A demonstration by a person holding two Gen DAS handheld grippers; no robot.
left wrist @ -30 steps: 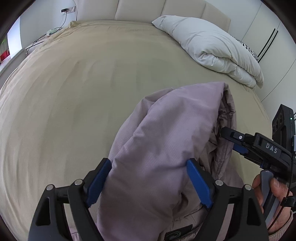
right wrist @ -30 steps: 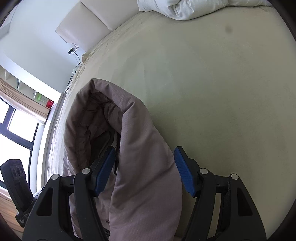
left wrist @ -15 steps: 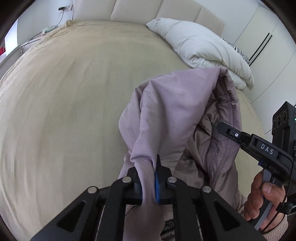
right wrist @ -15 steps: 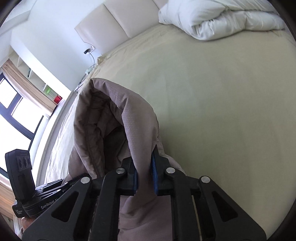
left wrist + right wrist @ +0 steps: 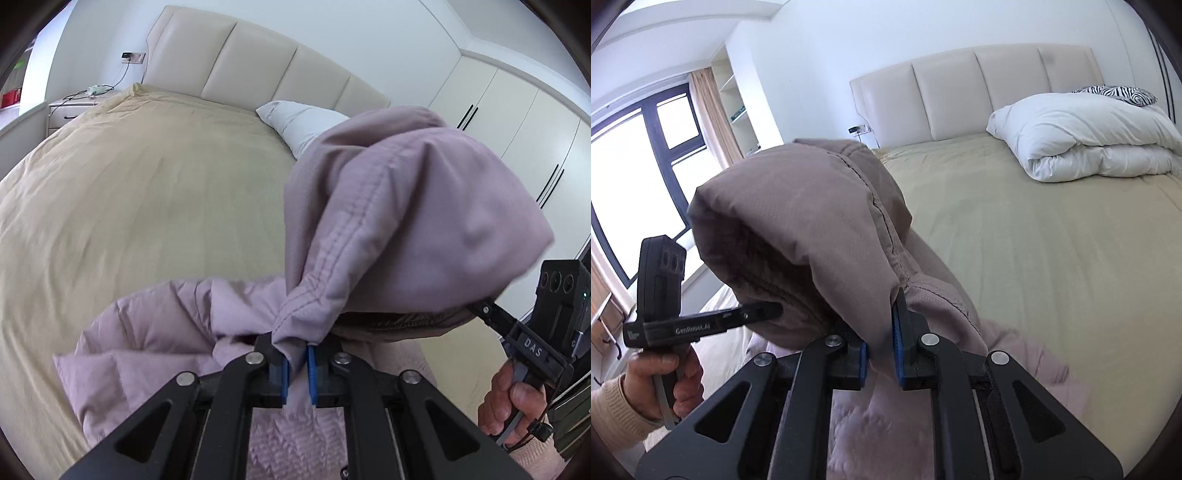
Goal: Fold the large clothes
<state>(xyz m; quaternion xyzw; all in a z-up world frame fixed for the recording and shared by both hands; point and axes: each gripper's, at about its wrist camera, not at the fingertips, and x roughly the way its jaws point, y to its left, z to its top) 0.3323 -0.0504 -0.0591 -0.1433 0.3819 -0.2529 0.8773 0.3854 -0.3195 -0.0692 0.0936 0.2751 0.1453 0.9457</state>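
Observation:
A mauve padded jacket (image 5: 406,206) is held up above the beige bed (image 5: 147,206); its hood bulges between the two grippers and its quilted body (image 5: 155,339) trails down onto the bed. My left gripper (image 5: 296,373) is shut on the hood's stitched edge. My right gripper (image 5: 879,350) is shut on the opposite edge of the hood (image 5: 798,221). The right gripper shows at the right of the left wrist view (image 5: 528,343), the left gripper at the left of the right wrist view (image 5: 701,325). The jacket's lower part is hidden below both views.
A folded white duvet (image 5: 1086,136) with a zebra-print pillow (image 5: 1115,92) lies at the head of the bed by the padded headboard (image 5: 975,92). A nightstand (image 5: 70,110) stands at the left, wardrobe doors (image 5: 517,122) at the right, a window (image 5: 631,177) at the far left.
Both grippers went from open around the jacket to shut on its hood edges, then lifted it off the bed; the views have tilted up toward the headboard.

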